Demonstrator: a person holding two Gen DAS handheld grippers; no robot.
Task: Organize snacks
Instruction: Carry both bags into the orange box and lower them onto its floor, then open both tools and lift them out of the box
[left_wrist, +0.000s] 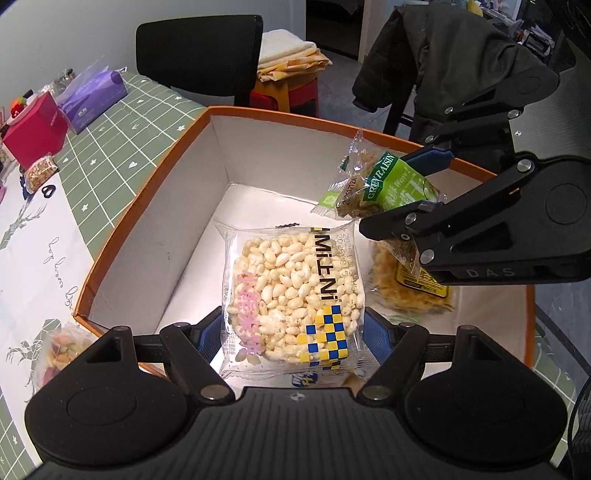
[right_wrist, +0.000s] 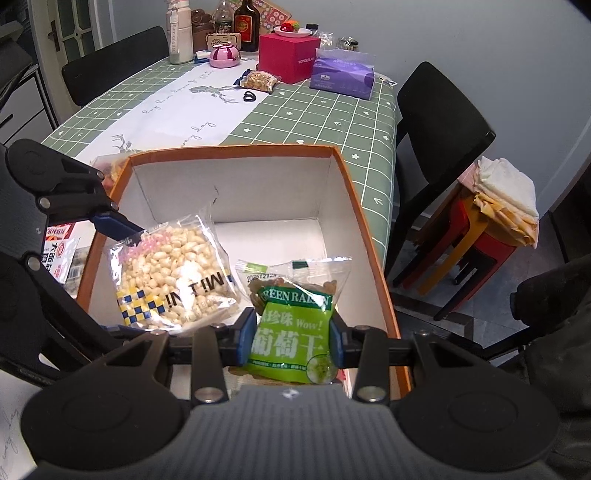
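An orange-rimmed white box (left_wrist: 155, 184) (right_wrist: 354, 206) stands on the table. My left gripper (left_wrist: 293, 332) is shut on a clear puffed-rice snack pack (left_wrist: 291, 291) and holds it over the box; the pack also shows in the right wrist view (right_wrist: 170, 280). My right gripper (right_wrist: 293, 338) is shut on a green raisin pack (right_wrist: 291, 332) above the box's near right part; that pack shows in the left wrist view (left_wrist: 391, 188). A yellow snack pack (left_wrist: 410, 295) lies on the box floor under the right gripper (left_wrist: 424, 184).
On the green checked tablecloth (right_wrist: 303, 110) lie a small nut pack (right_wrist: 260, 80), a red box (right_wrist: 288, 59), a purple tissue pack (right_wrist: 341, 74) and bottles (right_wrist: 247, 26). More snack packs lie left of the box (right_wrist: 62, 254) (left_wrist: 62, 347). Black chairs (right_wrist: 439, 125) flank the table.
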